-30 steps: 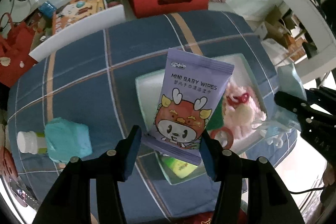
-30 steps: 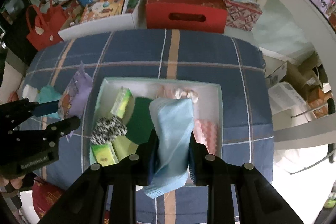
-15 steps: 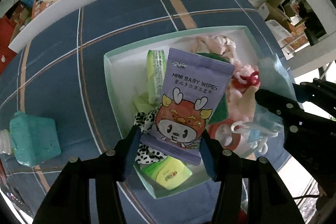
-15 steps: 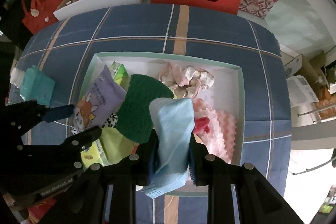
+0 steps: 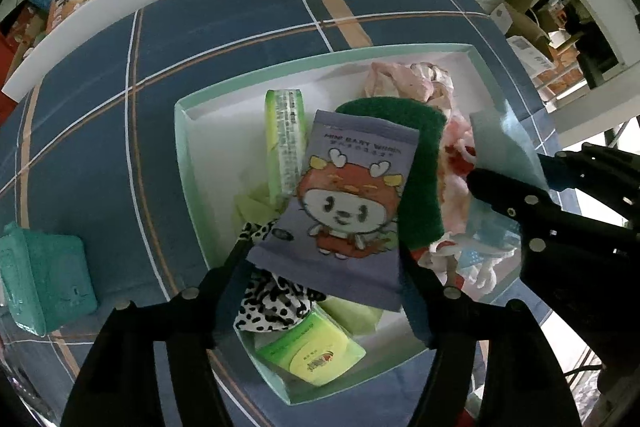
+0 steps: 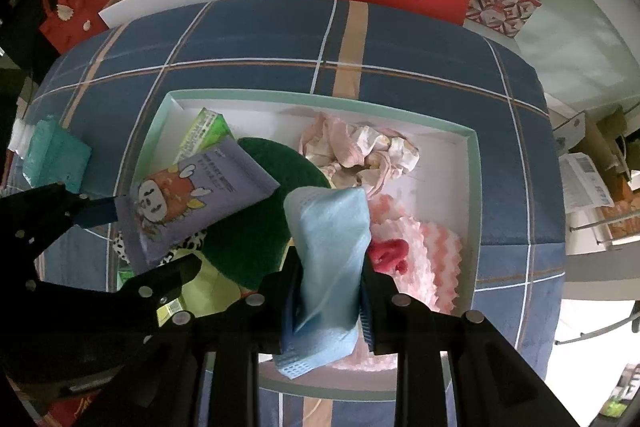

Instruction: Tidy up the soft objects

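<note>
While hovering low over the white tray (image 5: 182, 147) at frame centre, left gripper (image 5: 324, 263) clamped on wipes pack (image 5: 348, 199), right gripper (image 6: 330, 291) pinching blue cloth (image 6: 328, 247): lower into bare gaps, release gently, avoid crushing the green pad (image 6: 256, 227).

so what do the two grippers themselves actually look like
Both are matte black, angular, with silver screw heads along the arms. The left gripper has two long tapering fingers lined with dark blue pads. The right gripper looks the same, blue pads included. No cables, sleeves or readable markings show.
</note>
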`<action>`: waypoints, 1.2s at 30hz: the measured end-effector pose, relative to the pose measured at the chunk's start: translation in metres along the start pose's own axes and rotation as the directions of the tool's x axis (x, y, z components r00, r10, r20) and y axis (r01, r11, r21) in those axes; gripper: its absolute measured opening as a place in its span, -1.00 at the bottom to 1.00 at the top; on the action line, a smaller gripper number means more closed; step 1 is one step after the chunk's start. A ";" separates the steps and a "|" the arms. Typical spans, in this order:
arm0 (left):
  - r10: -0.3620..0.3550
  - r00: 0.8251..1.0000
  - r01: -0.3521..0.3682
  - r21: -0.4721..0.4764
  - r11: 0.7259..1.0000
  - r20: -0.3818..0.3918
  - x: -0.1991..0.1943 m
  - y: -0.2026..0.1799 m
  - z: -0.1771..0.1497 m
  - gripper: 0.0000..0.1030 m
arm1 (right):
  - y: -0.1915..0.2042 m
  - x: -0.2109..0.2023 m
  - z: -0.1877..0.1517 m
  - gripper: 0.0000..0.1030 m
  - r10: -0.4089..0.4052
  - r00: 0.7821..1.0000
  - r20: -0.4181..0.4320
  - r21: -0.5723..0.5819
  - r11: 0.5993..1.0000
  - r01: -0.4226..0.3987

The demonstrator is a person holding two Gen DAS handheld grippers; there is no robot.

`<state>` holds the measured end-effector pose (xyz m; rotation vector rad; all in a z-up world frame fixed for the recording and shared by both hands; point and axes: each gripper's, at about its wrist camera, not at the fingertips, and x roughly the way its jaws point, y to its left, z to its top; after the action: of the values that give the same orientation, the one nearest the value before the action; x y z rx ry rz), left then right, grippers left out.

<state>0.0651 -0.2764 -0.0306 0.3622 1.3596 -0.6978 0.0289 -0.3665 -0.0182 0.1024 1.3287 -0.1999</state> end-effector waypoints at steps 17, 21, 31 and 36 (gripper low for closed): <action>0.023 0.991 -0.014 -0.068 0.998 0.133 -0.072 0.028 -0.021 0.77 | 0.003 -0.041 -0.001 0.60 -0.055 0.997 0.052 0.025 0.998 0.054; 0.076 0.980 -0.056 -0.114 0.992 0.182 -0.091 0.047 -0.035 1.00 | 0.006 -0.061 -0.005 1.00 -0.064 0.994 0.088 0.049 0.997 0.060; 0.145 0.945 -0.086 -0.206 0.975 0.294 -0.112 0.088 -0.103 1.00 | 0.044 -0.089 -0.042 1.00 -0.003 0.986 0.168 0.078 0.997 -0.010; 0.170 0.934 -0.105 -0.212 0.972 0.314 -0.104 0.099 -0.143 1.00 | 0.076 -0.075 -0.078 1.00 0.023 0.975 0.221 0.102 0.994 -0.047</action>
<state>0.0143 -0.0891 0.0269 0.1738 1.0584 -0.4793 -0.0473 -0.2710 0.0332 0.1888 1.0949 -0.2452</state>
